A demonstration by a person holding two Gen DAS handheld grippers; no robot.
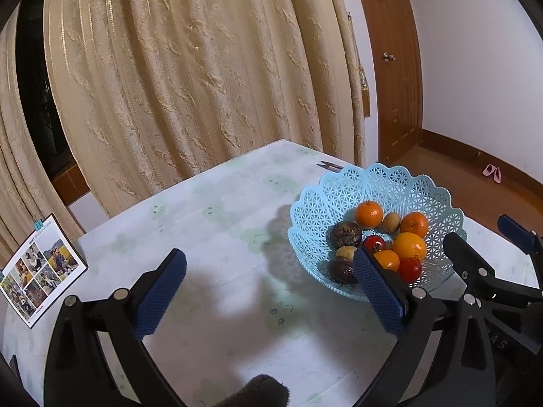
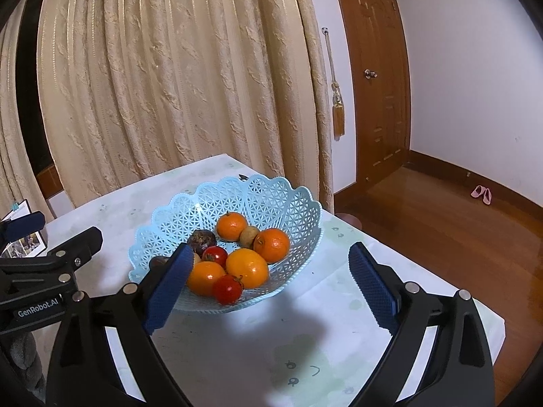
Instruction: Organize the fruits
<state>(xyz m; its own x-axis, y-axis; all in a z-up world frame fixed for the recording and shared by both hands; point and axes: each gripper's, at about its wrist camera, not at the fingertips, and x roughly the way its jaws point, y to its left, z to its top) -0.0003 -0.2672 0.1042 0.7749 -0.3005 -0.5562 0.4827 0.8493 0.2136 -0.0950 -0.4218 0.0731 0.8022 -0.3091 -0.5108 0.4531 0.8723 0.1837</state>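
Observation:
A light blue lattice basket stands on the white table and holds several fruits: oranges, red tomatoes, dark brown fruits and a small tan fruit. My left gripper is open and empty above the table, left of the basket. My right gripper is open and empty just in front of the basket; its black frame also shows in the left wrist view.
The table has a pale patterned cloth. A photo card stands at its left edge. Small scissors lie behind the basket. A beige curtain hangs behind; a wooden door and wood floor lie right.

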